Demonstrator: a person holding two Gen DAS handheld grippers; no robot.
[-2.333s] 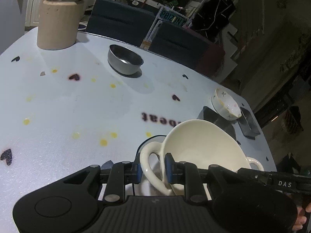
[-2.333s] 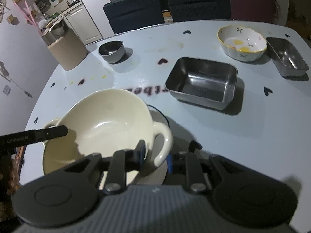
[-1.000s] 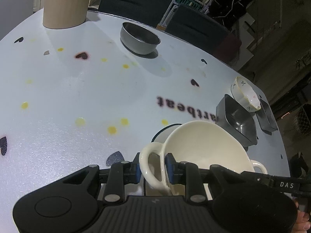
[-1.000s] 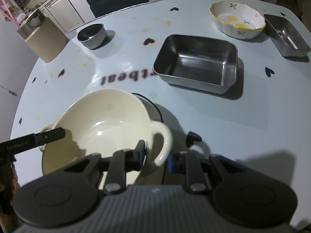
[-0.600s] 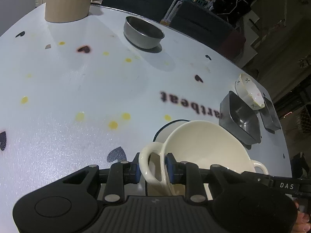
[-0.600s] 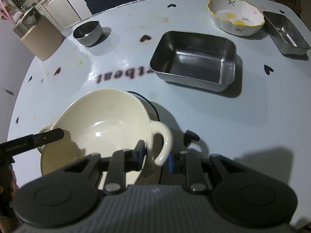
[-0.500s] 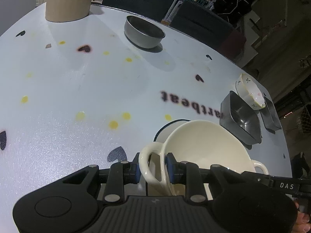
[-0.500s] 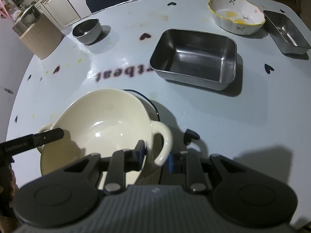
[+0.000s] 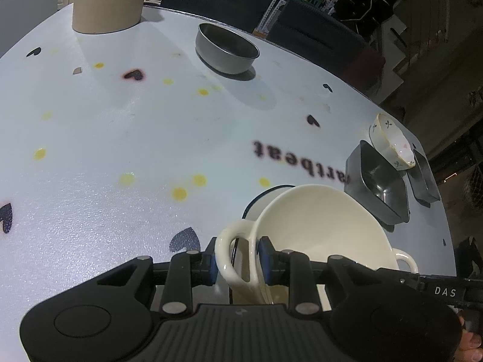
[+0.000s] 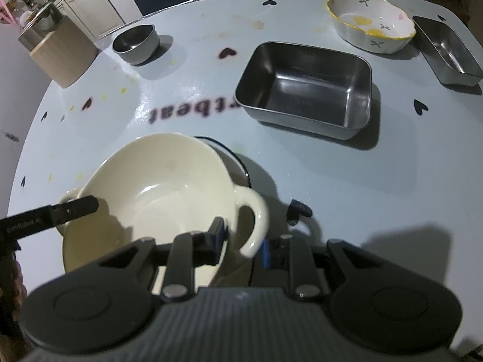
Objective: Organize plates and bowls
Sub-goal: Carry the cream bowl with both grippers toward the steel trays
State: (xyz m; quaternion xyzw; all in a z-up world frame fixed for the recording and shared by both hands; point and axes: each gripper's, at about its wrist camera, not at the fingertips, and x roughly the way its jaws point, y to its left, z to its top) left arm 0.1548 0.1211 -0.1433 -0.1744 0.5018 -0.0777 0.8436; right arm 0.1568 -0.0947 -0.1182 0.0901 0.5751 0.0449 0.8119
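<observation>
- Since two seconds ago both views have tipped downward: the tan canister [image 9: 107, 0] has slid toward the top edge of the left view, and the cream bowl [image 10: 157, 187] looks to sit lower over the plate [image 10: 232, 157]; over the last second nothing has shifted.
- Left tool [image 9: 237, 259] is clenched on the bowl's [image 9: 317, 229] left handle [image 9: 232, 256], one blue pad on each side of the loop, at 6 o'clock in its view.
- Right tool [image 10: 241, 238] is clenched on the right handle [image 10: 252, 220] the same way, at 6 o'clock in its own view.
- Between the two tools the bowl sits tilted, just above or on the blue-rimmed plate [image 9: 265, 193]; I cannot tell whether they touch.
- Only an arc of the plate's rim shows, past the bowl at 12 o'clock.
- Part of a hand [image 9: 471, 350] shows at 4 o'clock in the left view.
- Farther out on the pale desk [image 10: 332, 187], at 1 o'clock in the right view, stands a steel pan [image 10: 305, 90], apart from the bowl.
- Beyond it at 1 o'clock is a flowered dish [image 10: 371, 27], with a narrow tin [image 10: 446, 51] just beside it at 2 o'clock.
- At 11 o'clock, well apart, a round steel bowl [image 10: 135, 42] stands upright.
- Farthest, at 10 o'clock, is the canister [image 10: 63, 54], near the desk's edge.
</observation>
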